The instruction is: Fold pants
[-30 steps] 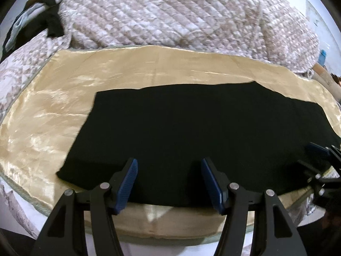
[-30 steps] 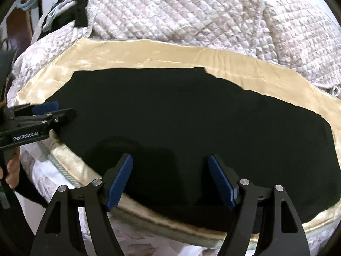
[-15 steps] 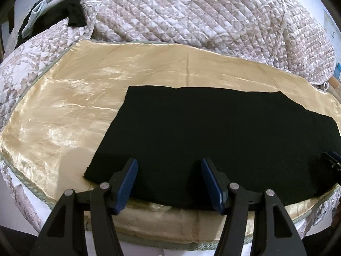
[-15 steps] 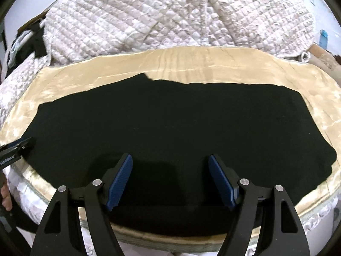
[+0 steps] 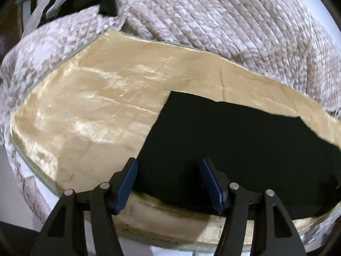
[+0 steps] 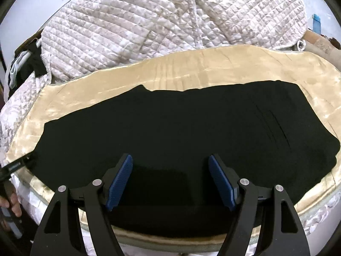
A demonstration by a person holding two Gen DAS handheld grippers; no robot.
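My black pants [image 6: 170, 132] lie flat across the golden sheet [image 6: 191, 72] on the bed, filling the middle of the right view and the lower right of the left view. My left tongs [image 5: 168, 181] and right tongs [image 6: 170, 181] hang released above the pants' near edge, grasping nothing.

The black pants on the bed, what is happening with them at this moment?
A person holds a gripper in each hand over the black pants, which lie spread flat on a gold satin cover in front of a quilted blanket. The left gripper is over one end of the pants, the right gripper over the middle. Both have open jaws and hold nothing. No fold is made yet.
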